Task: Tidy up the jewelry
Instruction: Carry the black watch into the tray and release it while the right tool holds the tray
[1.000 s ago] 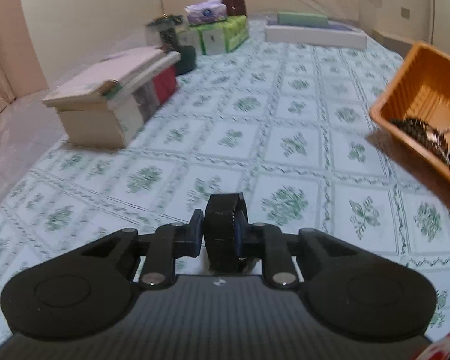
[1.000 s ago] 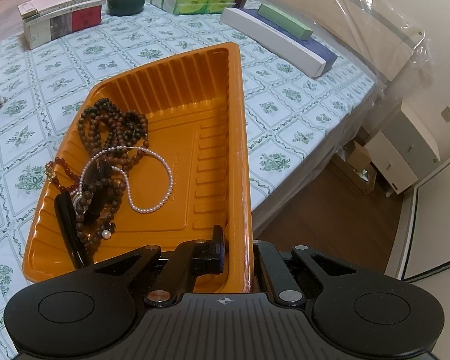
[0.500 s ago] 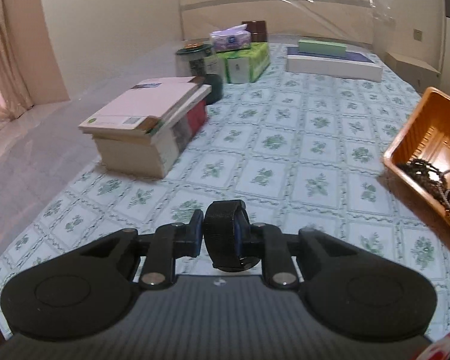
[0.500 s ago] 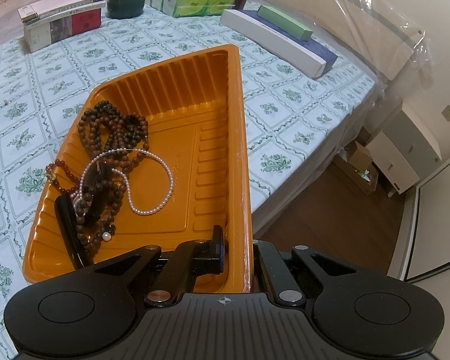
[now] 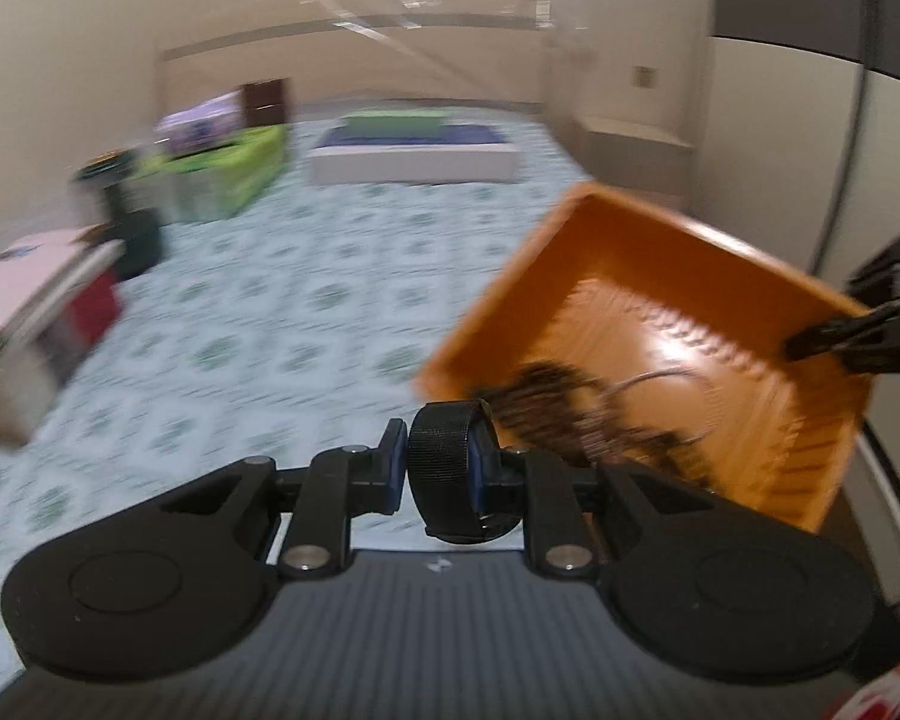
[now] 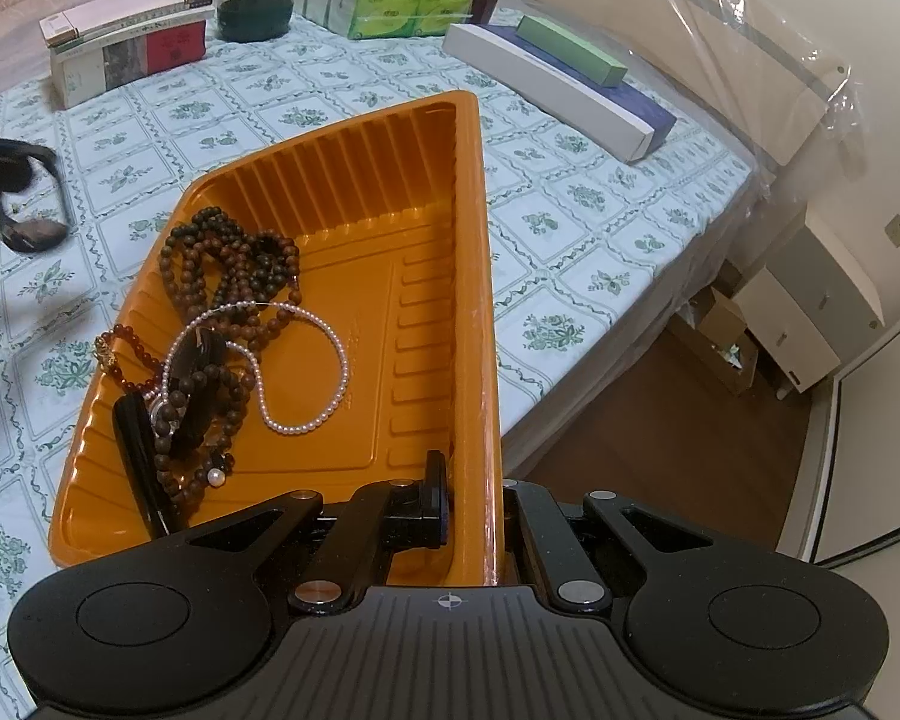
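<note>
**Watch in one gripper, tray rim in the other**

On a bed (image 6: 570, 204) spread with a green floral sheet, the left gripper (image 5: 439, 474) is clamped on a black strap watch (image 5: 456, 468), holding it just beside the near corner of the orange tray (image 6: 390, 180). Inside the tray's left half lie brown bead strands (image 6: 234, 264), a pearl necklace (image 6: 324, 348) and a red bead bracelet (image 6: 132, 360), tangled together. The right gripper (image 6: 474, 498) is closed tight on the tray's right wall.
</note>
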Action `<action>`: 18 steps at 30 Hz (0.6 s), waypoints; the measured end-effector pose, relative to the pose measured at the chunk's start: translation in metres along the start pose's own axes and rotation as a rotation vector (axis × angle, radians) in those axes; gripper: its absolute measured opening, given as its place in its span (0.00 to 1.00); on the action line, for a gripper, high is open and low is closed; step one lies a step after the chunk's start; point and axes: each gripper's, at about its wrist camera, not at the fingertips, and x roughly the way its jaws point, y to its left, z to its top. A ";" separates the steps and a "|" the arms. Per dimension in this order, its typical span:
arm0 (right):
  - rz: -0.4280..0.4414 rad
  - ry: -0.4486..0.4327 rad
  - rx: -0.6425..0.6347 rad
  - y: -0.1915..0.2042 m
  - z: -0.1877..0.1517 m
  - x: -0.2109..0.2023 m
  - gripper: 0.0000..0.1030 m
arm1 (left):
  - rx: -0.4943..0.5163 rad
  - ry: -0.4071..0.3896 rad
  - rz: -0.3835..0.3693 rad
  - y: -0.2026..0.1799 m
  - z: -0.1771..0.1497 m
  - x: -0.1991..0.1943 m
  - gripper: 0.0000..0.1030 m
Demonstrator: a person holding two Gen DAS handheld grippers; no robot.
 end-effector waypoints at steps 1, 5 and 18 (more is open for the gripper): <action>0.001 0.000 0.000 0.000 0.000 0.000 0.03 | 0.005 -0.006 -0.022 -0.011 0.004 0.004 0.18; 0.002 0.000 0.002 0.000 0.000 0.000 0.03 | 0.032 -0.020 -0.089 -0.044 0.014 0.021 0.18; 0.007 -0.001 0.005 -0.001 0.000 0.001 0.03 | 0.097 -0.014 -0.180 -0.101 0.034 0.060 0.18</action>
